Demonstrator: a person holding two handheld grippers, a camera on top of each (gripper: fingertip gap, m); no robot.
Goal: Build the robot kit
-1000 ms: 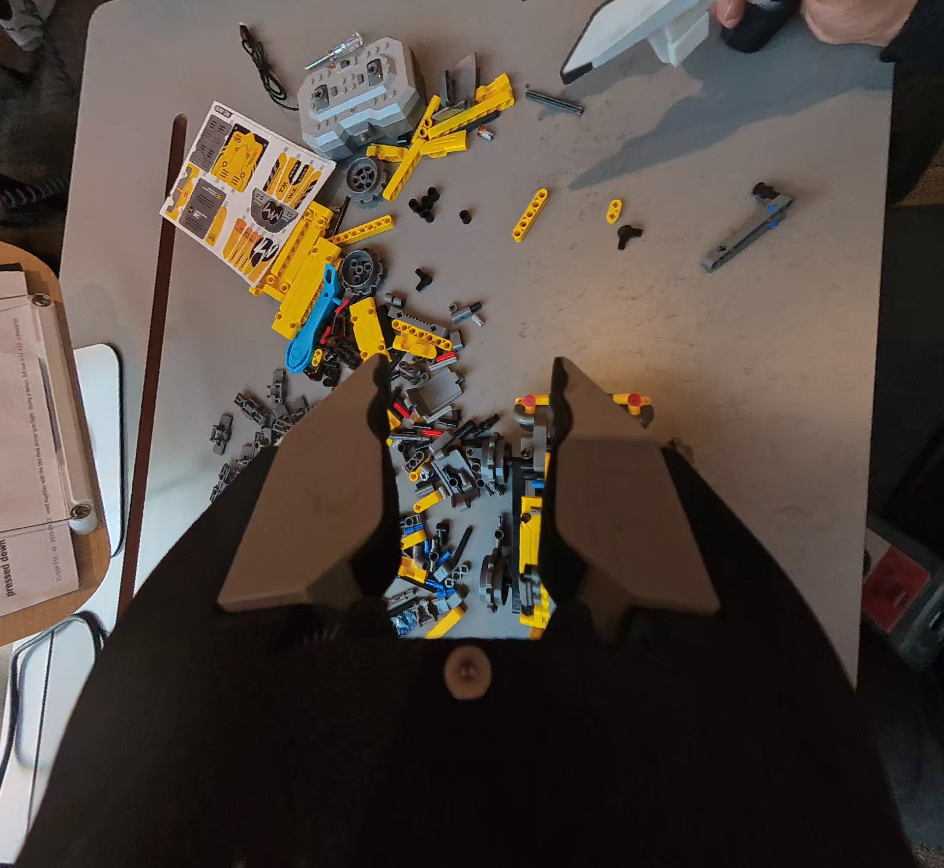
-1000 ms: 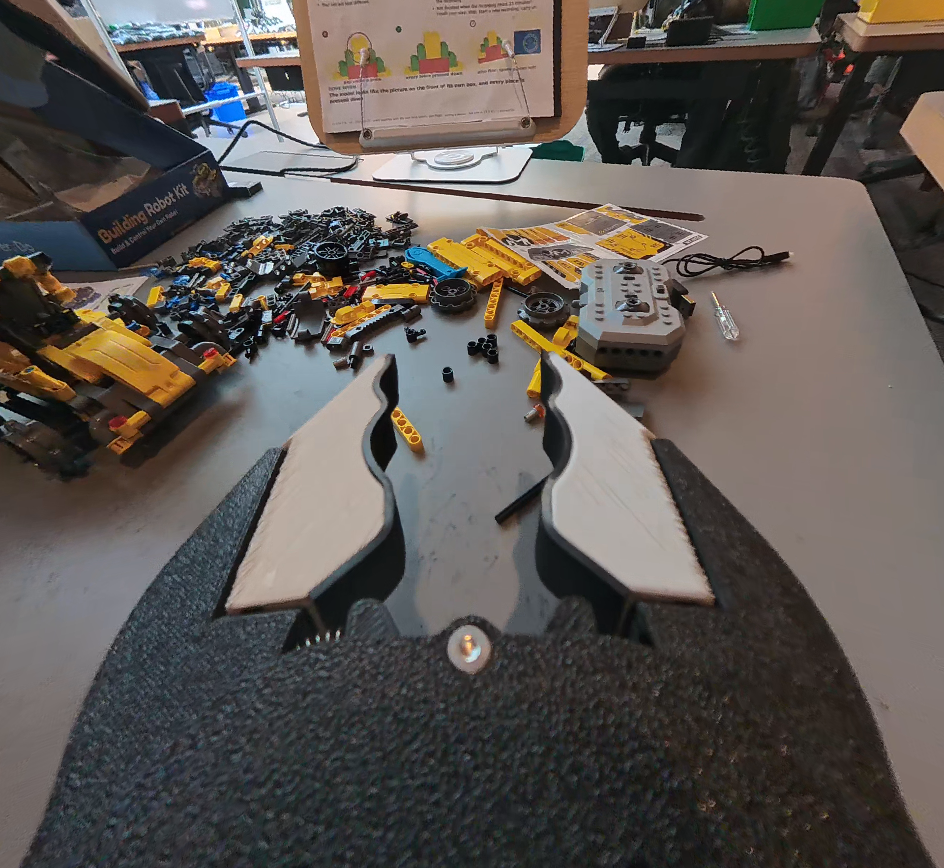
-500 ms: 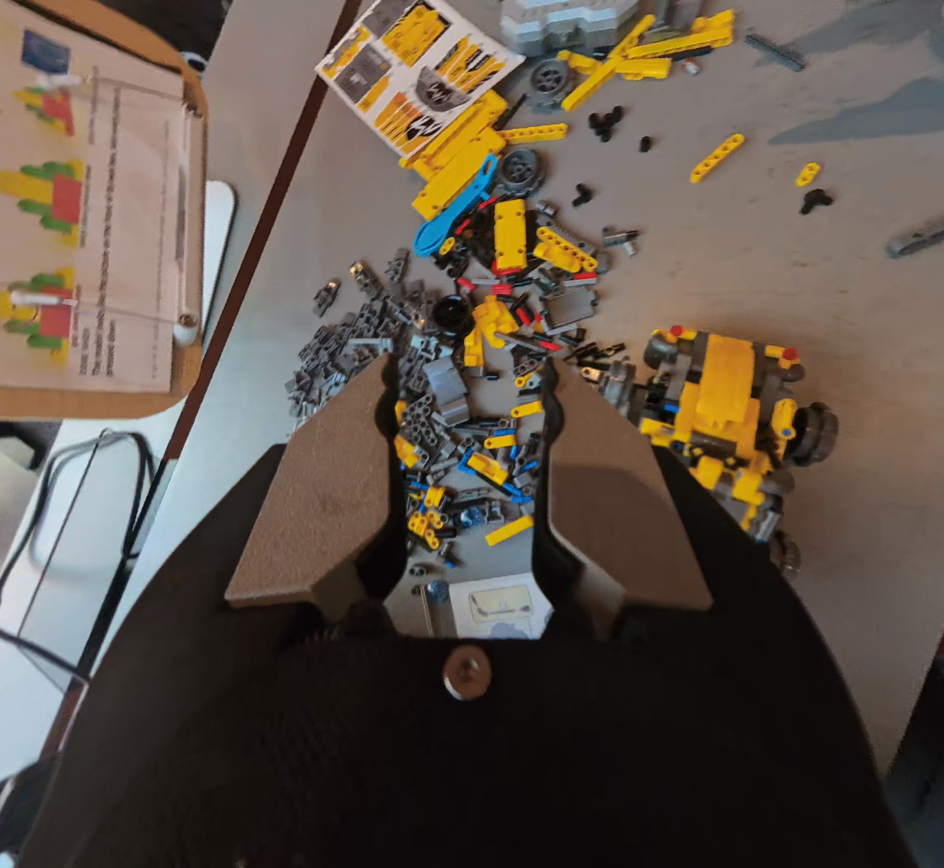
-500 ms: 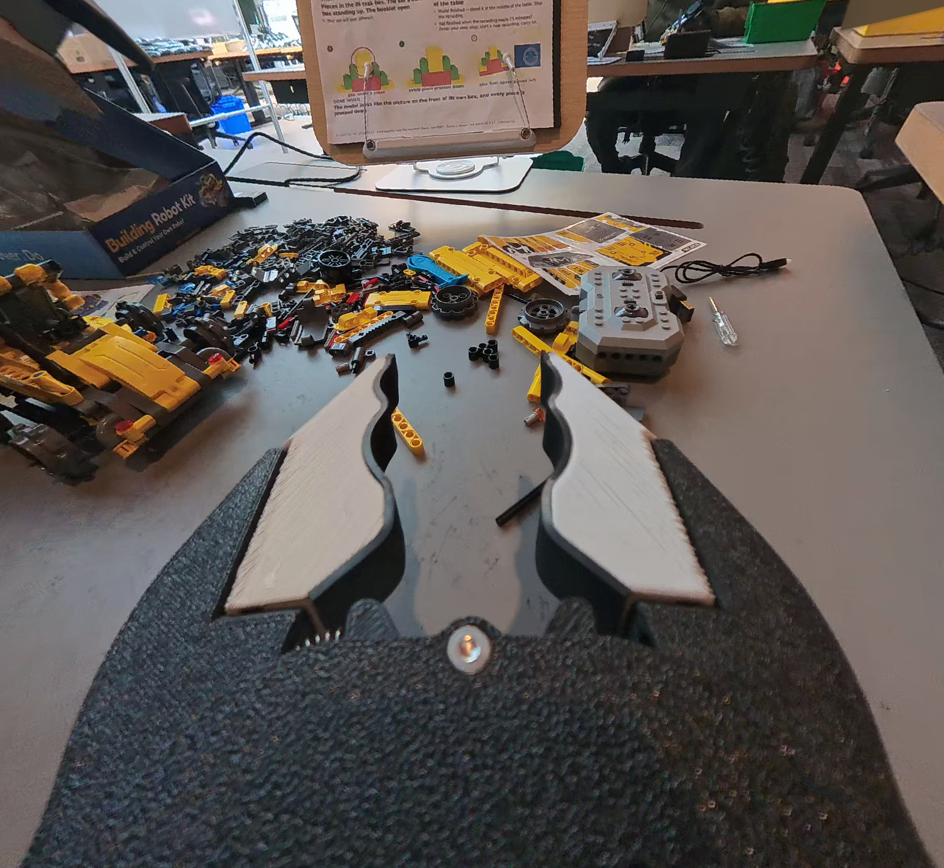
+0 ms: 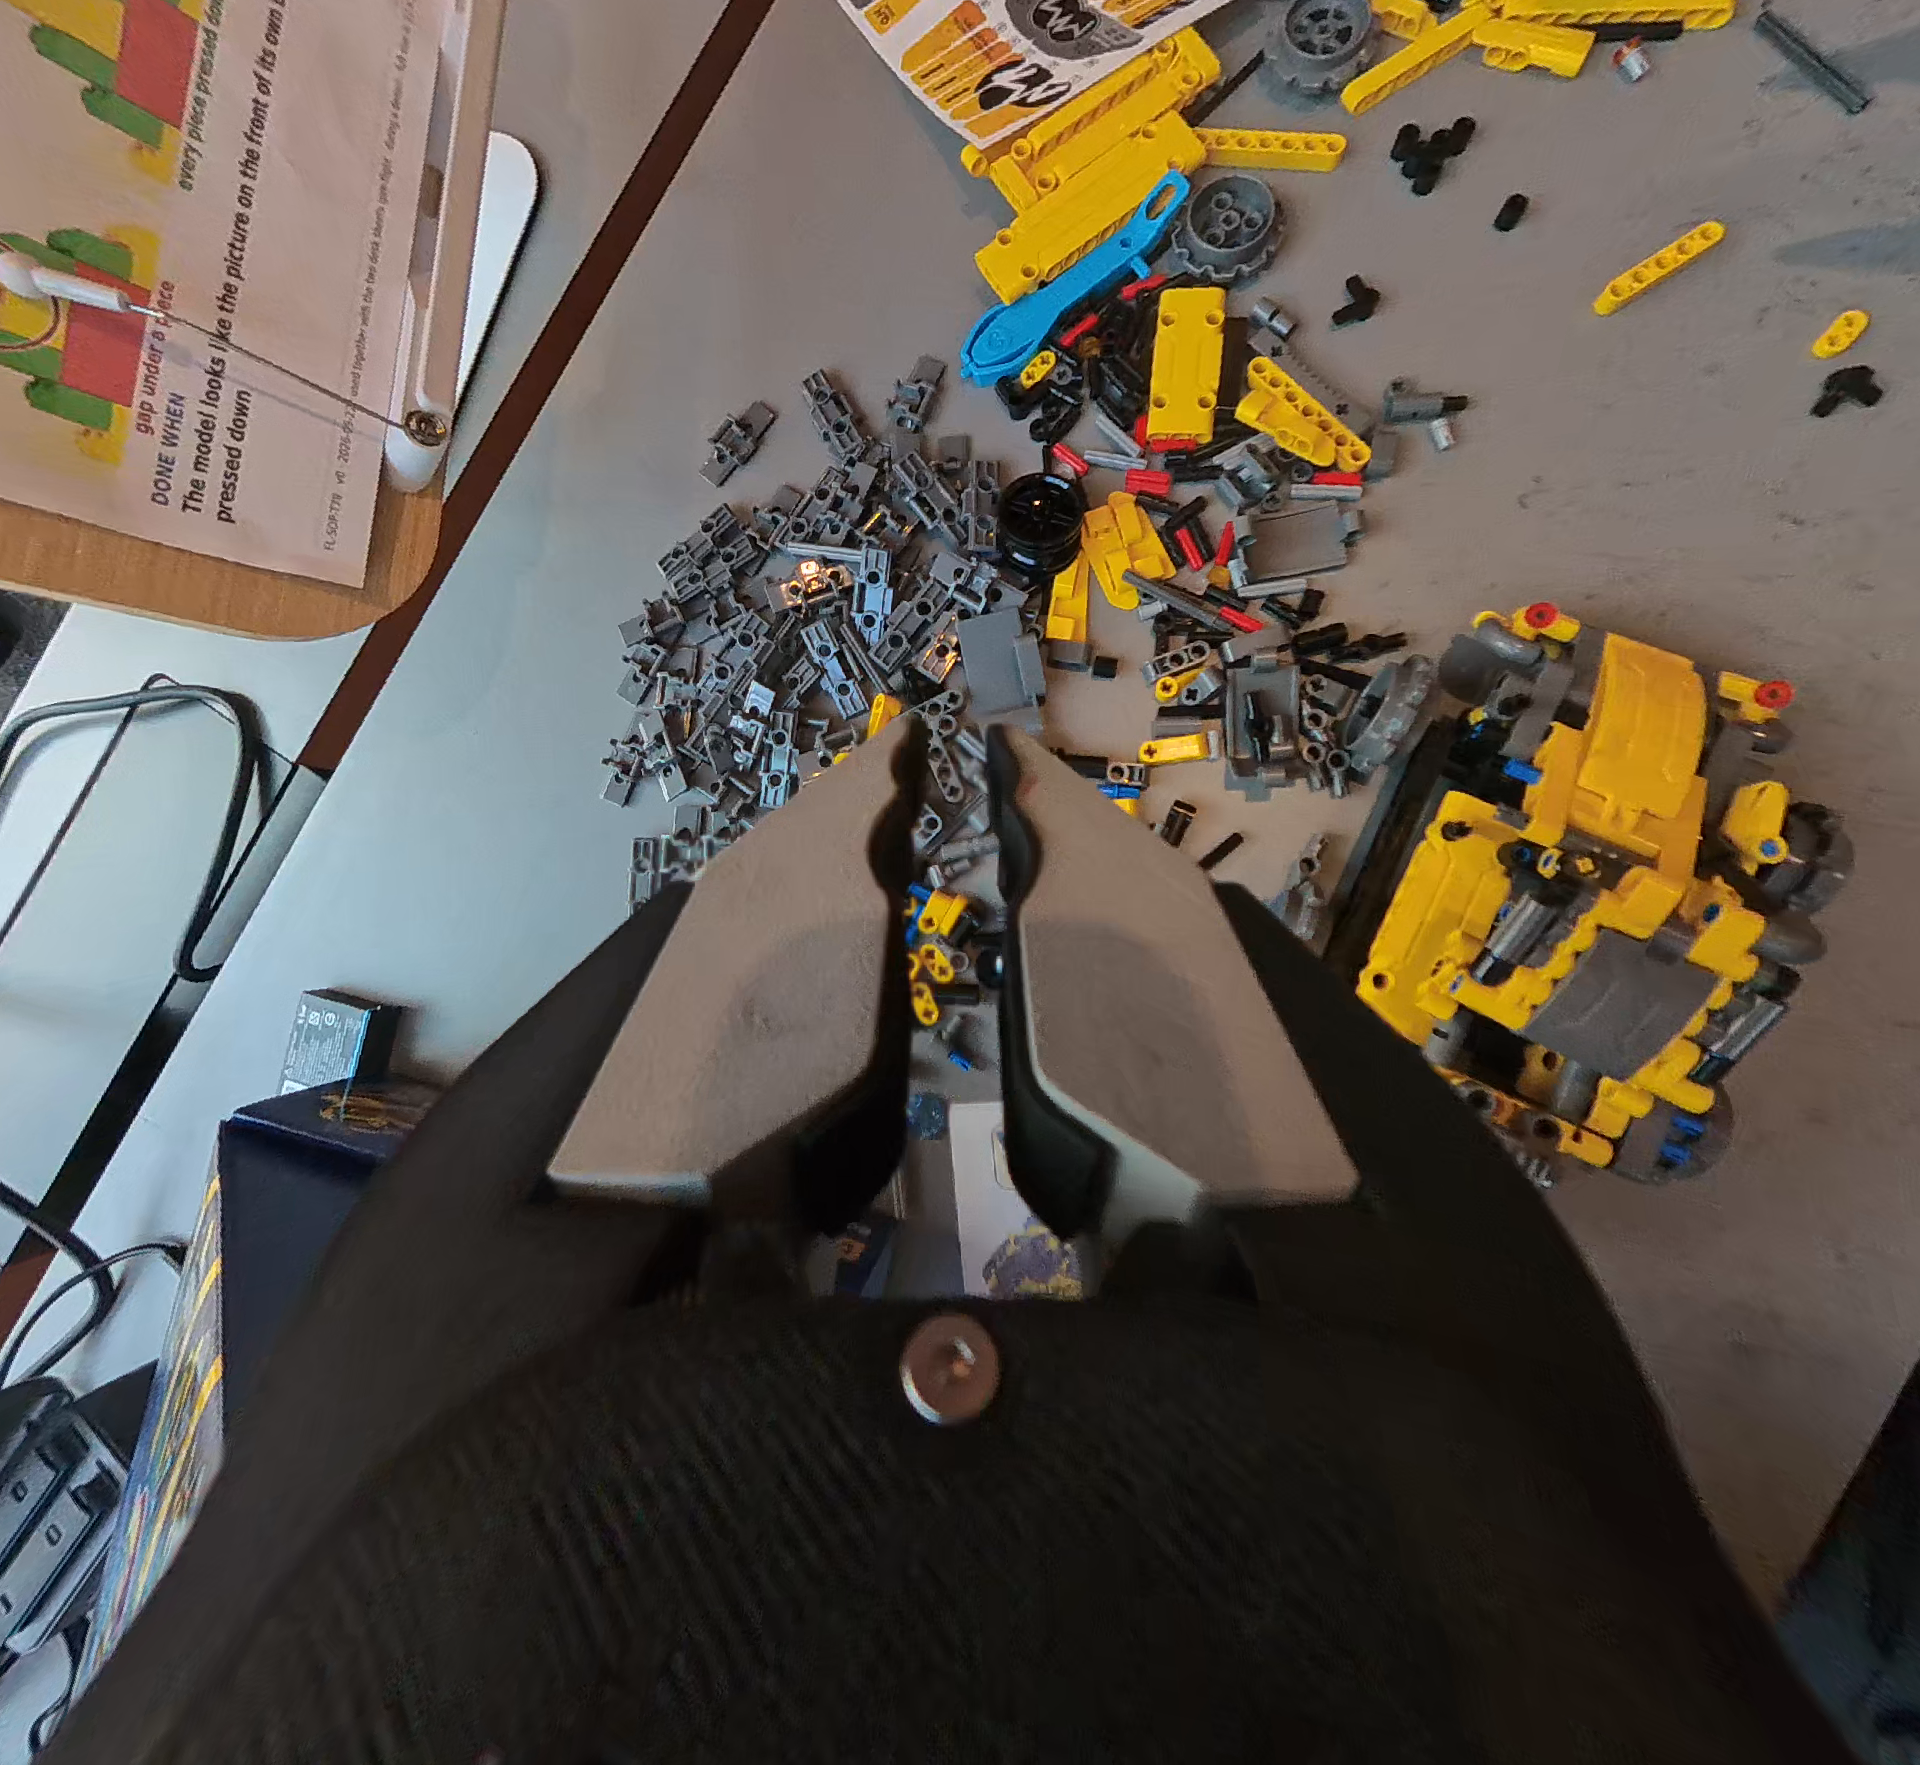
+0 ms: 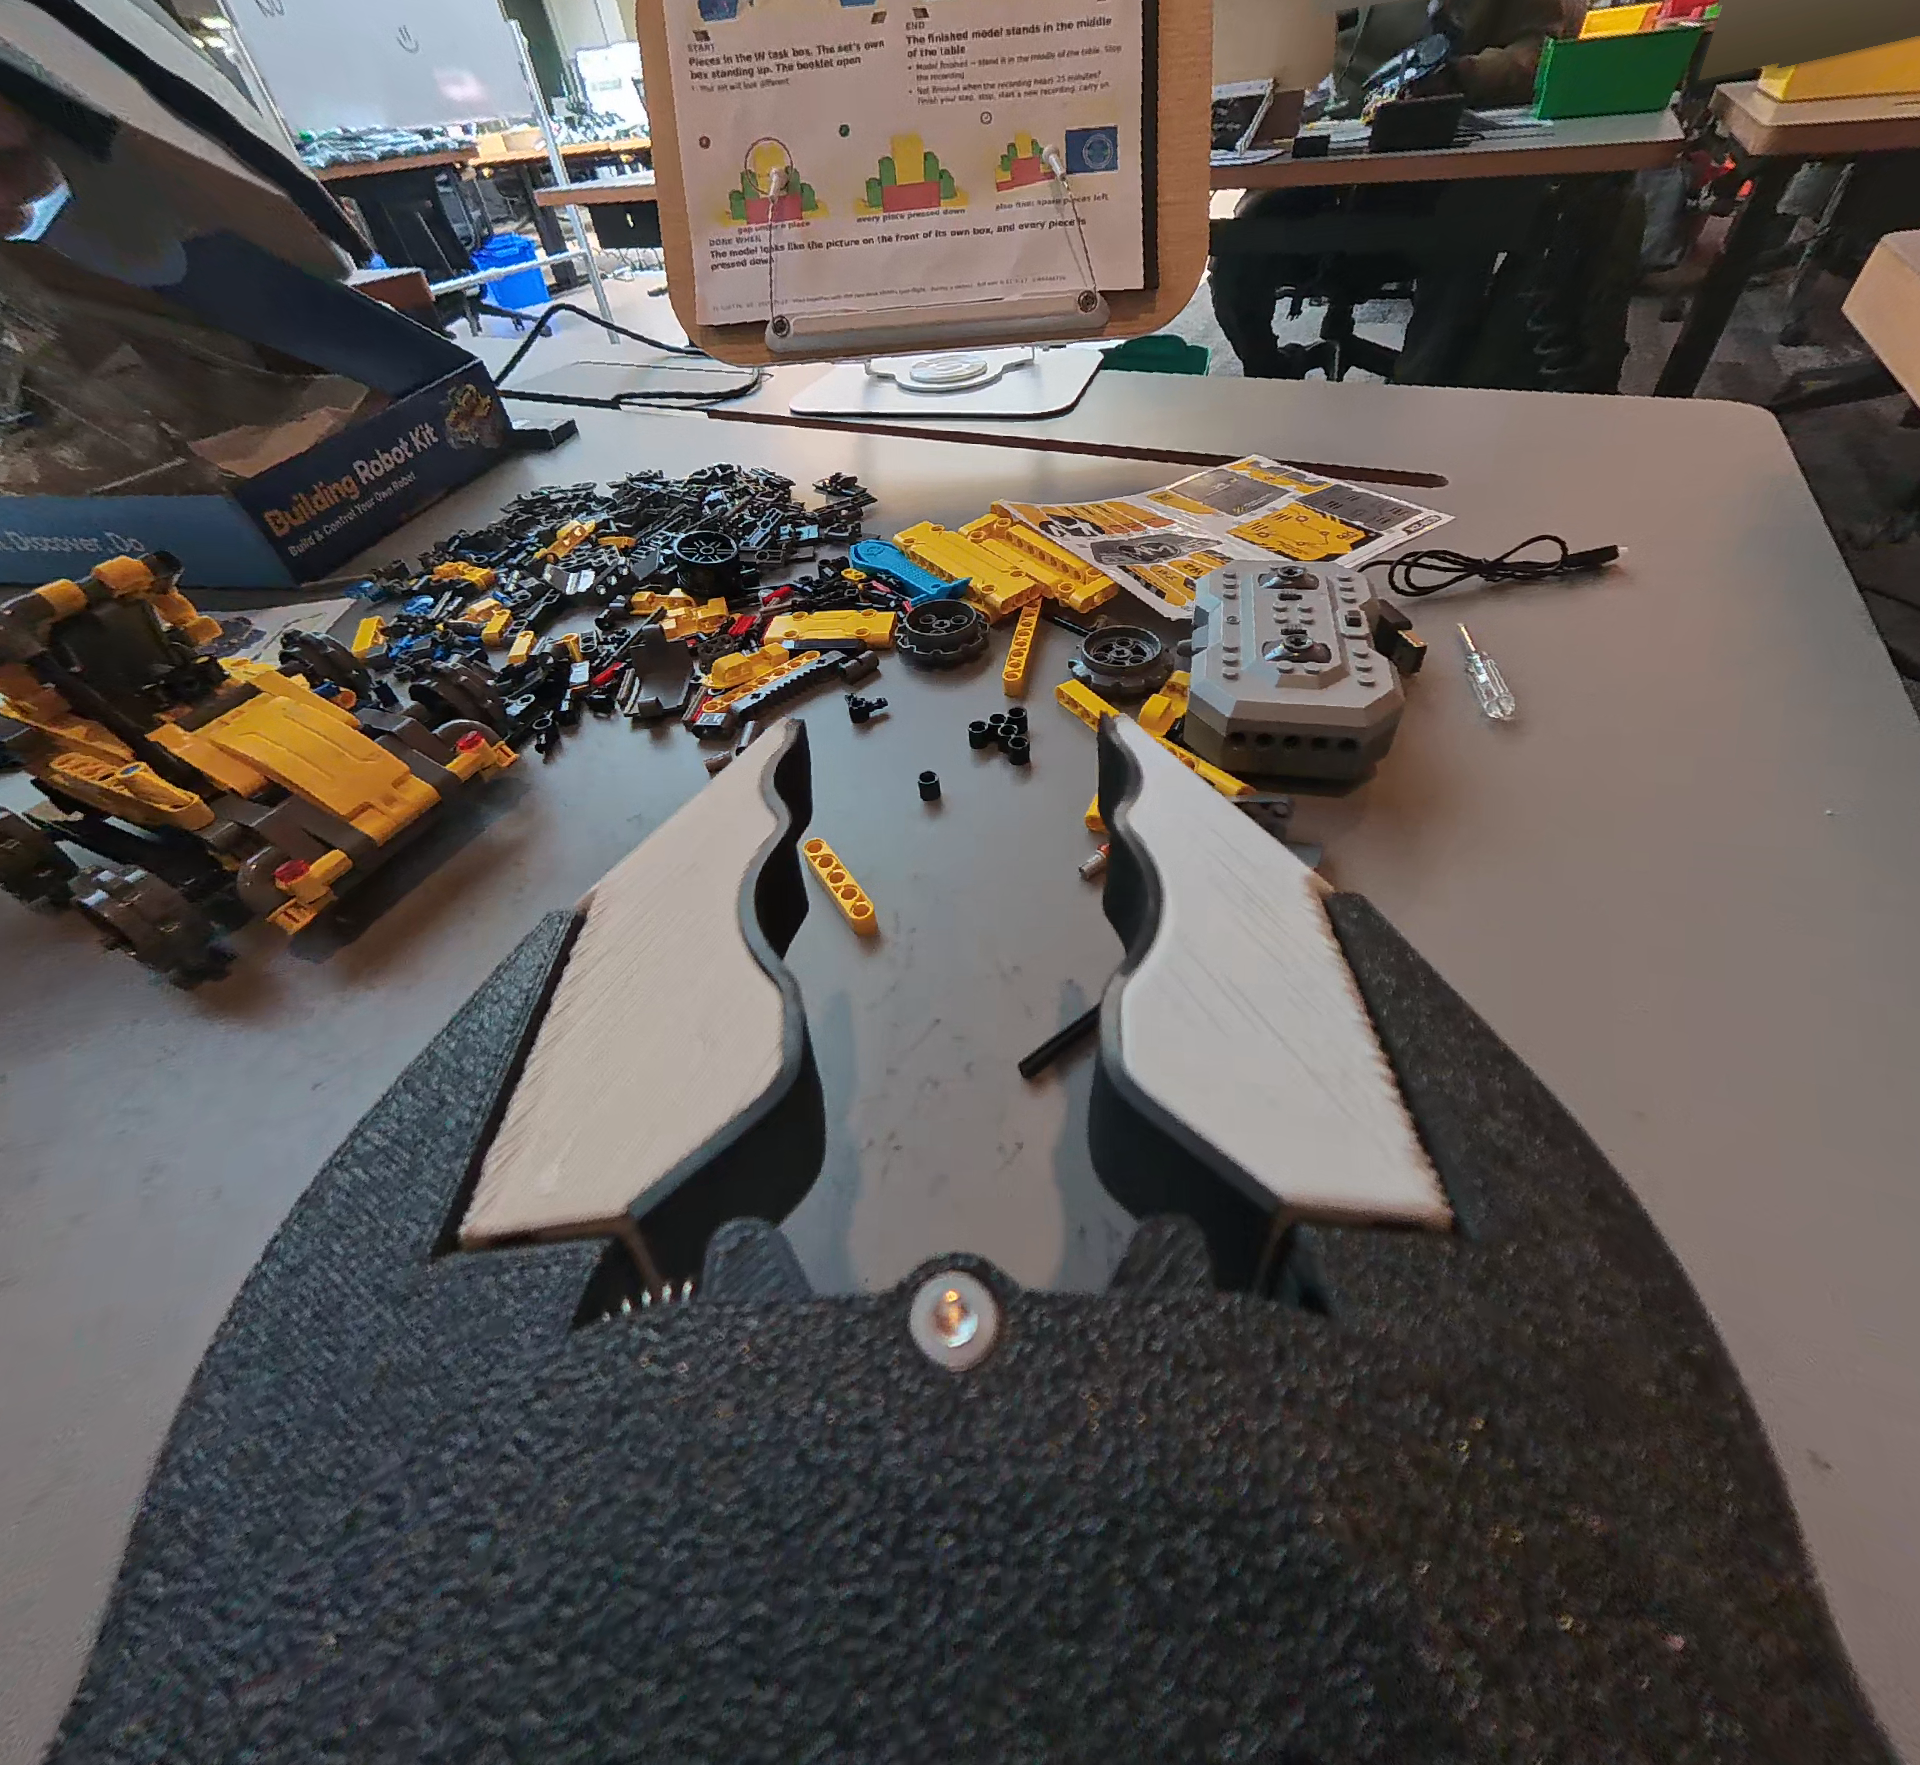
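My left gripper (image 5: 954, 733) hangs high over a pile of small grey, black and yellow building pieces (image 5: 831, 614). Its jaws are drawn nearly together with a narrow slit, and nothing shows held between them. A part-built yellow vehicle model (image 5: 1590, 894) stands to its right; it also shows at the left of the right wrist view (image 6: 239, 759). My right gripper (image 6: 951, 728) is open and empty, low over the grey table (image 6: 1558, 988). A short yellow beam (image 6: 836, 884) and a black axle (image 6: 1055, 1040) lie on the table between its fingers.
A grey hub block (image 6: 1288, 676), a sticker sheet (image 6: 1247, 520), a blue tool (image 6: 904, 567), a black cable (image 6: 1496, 562) and a small screwdriver (image 6: 1481, 676) lie beyond. A dark blue kit box (image 6: 312, 468) stands at left. A wooden stand with a paper sheet (image 6: 914, 105) stands behind the table. The grippers' ends are close to 35 cm from one another.
My left gripper has moved left over the pile toward the stand and its jaws have closed from wide open to a narrow slit. My right gripper has stayed open and barely moved.
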